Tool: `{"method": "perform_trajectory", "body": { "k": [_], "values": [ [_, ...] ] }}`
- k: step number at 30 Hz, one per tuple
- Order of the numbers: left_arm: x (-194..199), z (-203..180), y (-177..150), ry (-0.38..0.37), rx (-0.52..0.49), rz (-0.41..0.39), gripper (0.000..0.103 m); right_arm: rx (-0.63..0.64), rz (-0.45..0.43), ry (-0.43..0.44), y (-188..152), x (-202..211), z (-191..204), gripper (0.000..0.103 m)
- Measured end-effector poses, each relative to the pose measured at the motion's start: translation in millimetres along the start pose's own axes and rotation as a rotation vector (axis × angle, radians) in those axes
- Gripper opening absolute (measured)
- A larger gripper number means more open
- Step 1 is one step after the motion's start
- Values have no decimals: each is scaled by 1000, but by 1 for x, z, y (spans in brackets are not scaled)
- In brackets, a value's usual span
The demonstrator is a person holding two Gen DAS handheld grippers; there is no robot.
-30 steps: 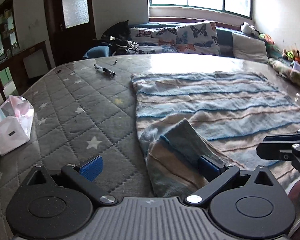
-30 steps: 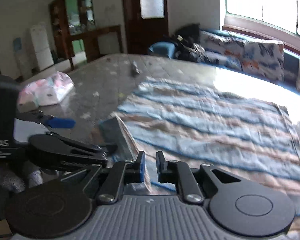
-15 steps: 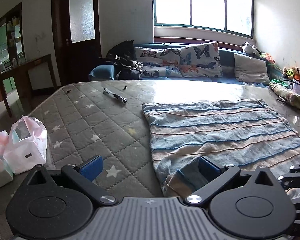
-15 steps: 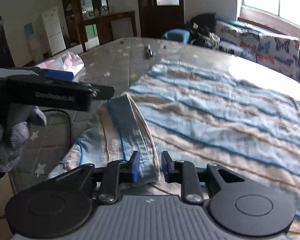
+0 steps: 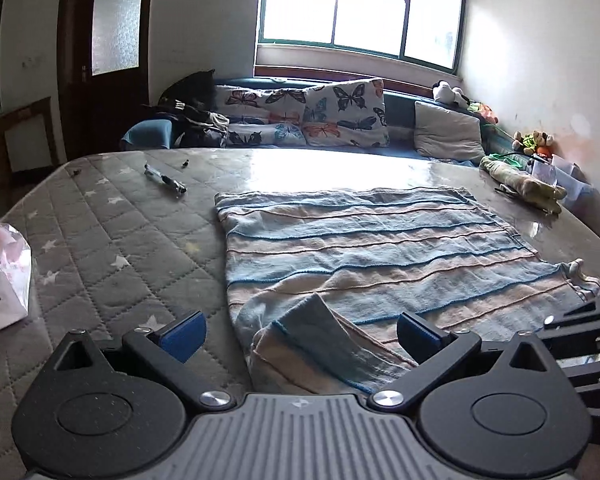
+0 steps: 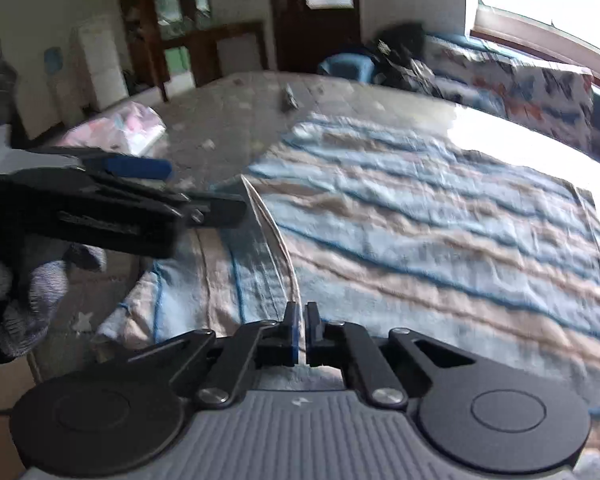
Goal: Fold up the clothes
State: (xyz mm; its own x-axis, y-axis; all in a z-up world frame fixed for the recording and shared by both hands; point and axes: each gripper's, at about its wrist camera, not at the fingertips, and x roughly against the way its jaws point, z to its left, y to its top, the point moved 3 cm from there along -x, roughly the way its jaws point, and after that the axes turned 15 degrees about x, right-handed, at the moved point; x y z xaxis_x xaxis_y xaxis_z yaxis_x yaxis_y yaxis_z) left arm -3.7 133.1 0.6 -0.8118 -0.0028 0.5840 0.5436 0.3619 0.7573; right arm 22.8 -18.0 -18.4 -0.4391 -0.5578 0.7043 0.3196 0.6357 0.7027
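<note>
Striped blanket (image 5: 372,248) spread over quilted mattress (image 5: 112,248), lower-centre corner lifted.

Right gripper (image 6: 300,330) just closed, pinching raised fold; left gripper (image 5: 300,330) spread wide, gripping nothing.

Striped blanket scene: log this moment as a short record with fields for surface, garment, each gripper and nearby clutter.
surface: grey quilted mattress with white stars
garment: blue and beige striped blanket, spread flat, near corner raised in a fold
left gripper: open, blue pads either side of the raised fold, not pressing it
right gripper: jaws have just been closing; shut on the blanket's lifted edge
clutter: black and clear pen beyond the blanket's far left corner; pink and white plastic bag at the mattress's left edge
</note>
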Motion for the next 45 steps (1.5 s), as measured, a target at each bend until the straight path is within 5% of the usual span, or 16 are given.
{"method": "perform_trajectory", "body": {
  "k": [2,5,10,12,15,32,39,45],
  "values": [
    [0,1,0,-1,4,3,103,19,-23,7,5,3,2,23],
    [3,1,1,-4,1,-5,103,40,-9,21,8,-7,7,25],
    [6,3,2,-11,0,-2,103,28,30,28,2,-22,9,25],
    [5,3,2,-16,0,7,103,33,32,30,2,-21,10,8],
    [5,-1,0,-33,-7,14,103,24,17,33,1,-12,8,1],
    [-12,-27,-11,-215,13,77,92,8,6,9,-11,7,1,7],
    [-36,-20,-21,-196,52,162,88,-7,21,12,-17,3,-2,11],
    [-31,-23,-17,-189,60,154,91,-83,-12,-94,-31,37,-31,13]
  ]
}}
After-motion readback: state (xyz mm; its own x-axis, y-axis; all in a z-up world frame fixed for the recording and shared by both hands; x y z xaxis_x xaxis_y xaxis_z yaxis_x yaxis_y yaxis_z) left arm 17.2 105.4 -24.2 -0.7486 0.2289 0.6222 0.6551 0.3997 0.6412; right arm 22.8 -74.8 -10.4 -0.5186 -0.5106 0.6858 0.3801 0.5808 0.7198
